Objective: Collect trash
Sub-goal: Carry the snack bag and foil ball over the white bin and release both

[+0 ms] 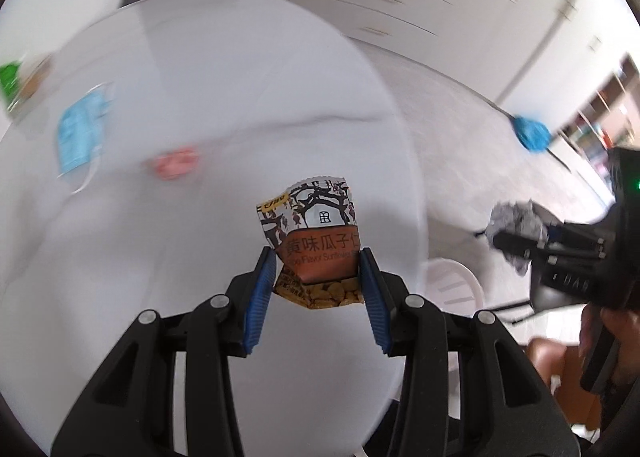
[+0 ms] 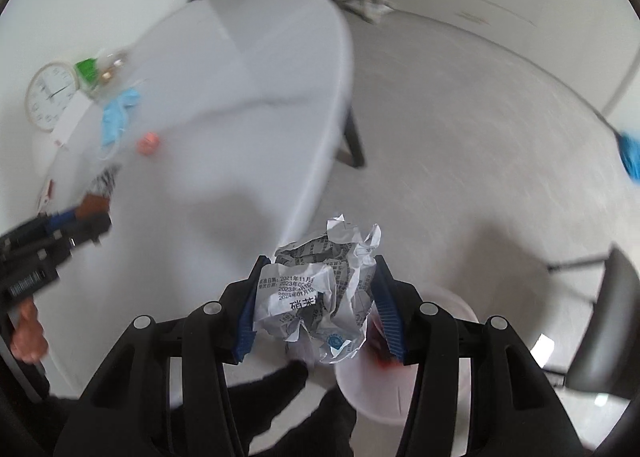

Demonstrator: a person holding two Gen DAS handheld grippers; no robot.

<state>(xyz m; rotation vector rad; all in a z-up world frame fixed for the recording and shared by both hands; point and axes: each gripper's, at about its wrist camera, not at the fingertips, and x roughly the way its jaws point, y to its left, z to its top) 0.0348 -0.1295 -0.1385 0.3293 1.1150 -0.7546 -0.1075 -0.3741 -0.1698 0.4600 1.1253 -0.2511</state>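
Note:
My left gripper (image 1: pixel 318 255) is shut on a torn sunflower-seed snack packet (image 1: pixel 312 233), held above the round white table (image 1: pixel 240 77). My right gripper (image 2: pixel 318 263) is shut on a crumpled printed paper ball (image 2: pixel 320 297), held past the table's edge over the floor, just above a white bin (image 2: pixel 372 385). The right gripper and its paper ball (image 1: pixel 516 217) also show at the right of the left wrist view; the left gripper (image 2: pixel 80 217) shows at the left of the right wrist view. A blue face mask (image 1: pixel 78 129) and a pink wrapper (image 1: pixel 174 163) lie on the table.
A green-labelled item (image 2: pixel 86 71), a white box (image 2: pixel 70 117) and a round clock (image 2: pixel 50 95) sit at the table's far left. The white bin (image 1: pixel 452 285) stands on the floor beside the table. A blue mop (image 1: pixel 530 133) lies on the floor. A dark chair (image 2: pixel 604 321) stands at right.

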